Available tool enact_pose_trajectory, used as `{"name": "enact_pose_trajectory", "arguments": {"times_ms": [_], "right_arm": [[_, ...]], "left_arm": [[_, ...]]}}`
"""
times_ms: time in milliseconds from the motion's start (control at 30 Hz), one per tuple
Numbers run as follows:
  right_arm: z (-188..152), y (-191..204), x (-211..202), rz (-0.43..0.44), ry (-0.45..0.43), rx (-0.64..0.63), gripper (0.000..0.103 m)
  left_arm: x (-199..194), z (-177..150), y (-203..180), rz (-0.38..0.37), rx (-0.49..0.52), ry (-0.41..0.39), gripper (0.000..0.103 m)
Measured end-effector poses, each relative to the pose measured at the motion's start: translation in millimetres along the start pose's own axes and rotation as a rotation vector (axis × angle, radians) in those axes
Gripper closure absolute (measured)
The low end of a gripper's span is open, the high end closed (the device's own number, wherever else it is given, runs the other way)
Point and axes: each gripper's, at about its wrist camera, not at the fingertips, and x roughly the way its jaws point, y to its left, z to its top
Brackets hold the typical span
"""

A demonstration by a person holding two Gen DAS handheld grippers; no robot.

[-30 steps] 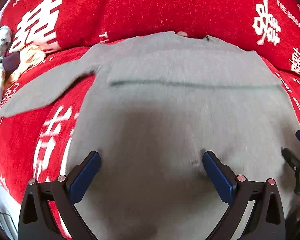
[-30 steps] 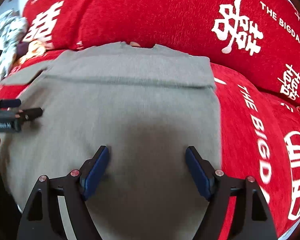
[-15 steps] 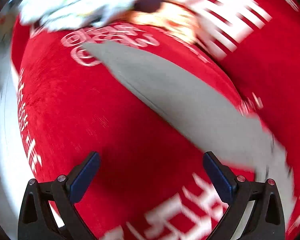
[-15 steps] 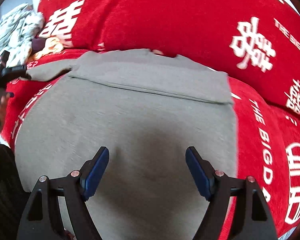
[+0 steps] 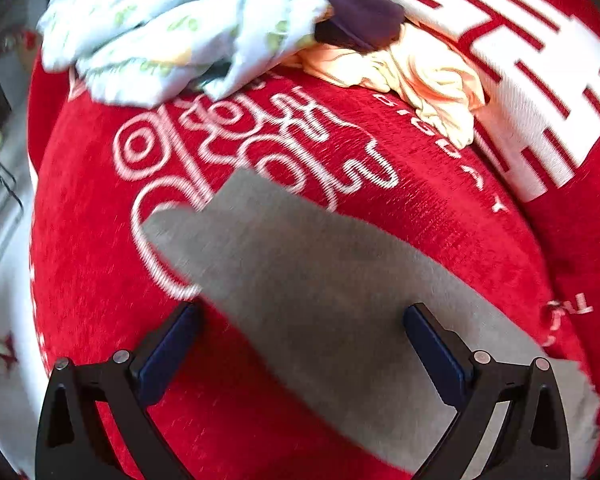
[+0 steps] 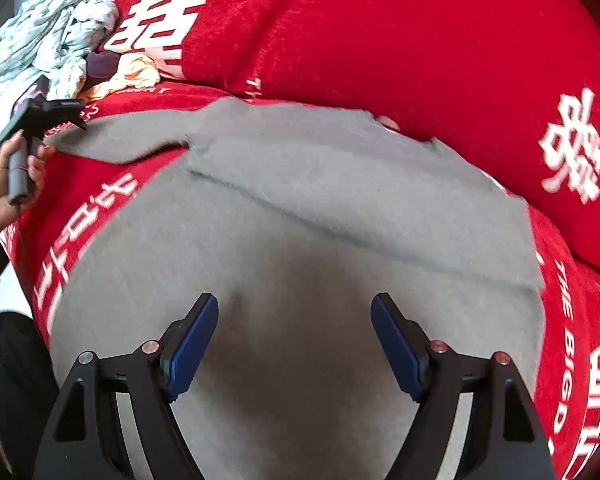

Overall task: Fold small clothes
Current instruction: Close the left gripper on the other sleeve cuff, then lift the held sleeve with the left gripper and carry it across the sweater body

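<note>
Red sofa cover and a heap of other laundry

A red sofa cover [image 5: 440, 216] with white woven characters and lettering drapes the seat and the back cushion [image 6: 380, 40]; "THE BIGD" reads along the seat's right side in the right wrist view. At the seat's far left end, against the back cushion, lies a crumpled pale blue printed cloth [image 5: 172, 28], with a dark purple piece [image 5: 360, 12] touching its right edge and a rumpled peach-yellow garment [image 5: 416, 72] just beside that.

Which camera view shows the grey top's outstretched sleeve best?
The left wrist view: the sleeve fills its centre, cuff end visible. The right wrist view shows the sleeve small at the left, beyond the folded body.
</note>
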Motion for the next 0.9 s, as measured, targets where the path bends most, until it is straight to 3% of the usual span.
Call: {"name": "enact_pose_trajectory", "arguments": {"times_ms": [100, 267, 300, 333, 367, 433, 467, 533, 633, 800, 900], "right_arm": [[31, 15, 9, 0.014, -0.023, -0.023, 0.022], [81, 39, 32, 0.031, -0.038, -0.057, 0.022], [89, 43, 36, 0.034, -0.037, -0.063, 0.022], [98, 47, 42, 0.041, -0.035, -0.07, 0.022], [108, 52, 49, 0.052, -0.033, -0.08, 0.022], [126, 60, 63, 0.065, -0.027, -0.092, 0.022], [135, 63, 70, 0.069, -0.023, -0.092, 0.022], [156, 67, 91, 0.084, -0.001, -0.072, 0.022], [179, 69, 121, 0.072, 0.035, -0.011, 0.022], [195, 81, 173, -0.03, 0.121, 0.065, 0.022], [192, 109, 198, 0.004, 0.185, 0.026, 0.021]], "left_arm": [[5, 6, -10, 0.019, 0.048, -0.018, 0.001], [4, 10, -6, -0.047, 0.051, -0.051, 0.001], [1, 10, -1, -0.054, 0.045, -0.07, 0.01], [0, 10, -1, -0.043, 0.047, -0.085, 0.028], [-3, 9, 1, -0.033, 0.057, -0.104, 0.038], [-6, 10, 6, -0.056, 0.072, -0.112, 0.072], [-6, 12, 9, -0.078, 0.068, -0.104, 0.081], [-7, 15, 19, -0.133, 0.04, -0.075, 0.089], [-11, 17, 28, -0.16, 0.015, -0.055, 0.089], [-21, 16, 35, -0.159, 0.019, -0.082, 0.089], [-27, 17, 35, -0.15, 0.034, -0.105, 0.089]]}}
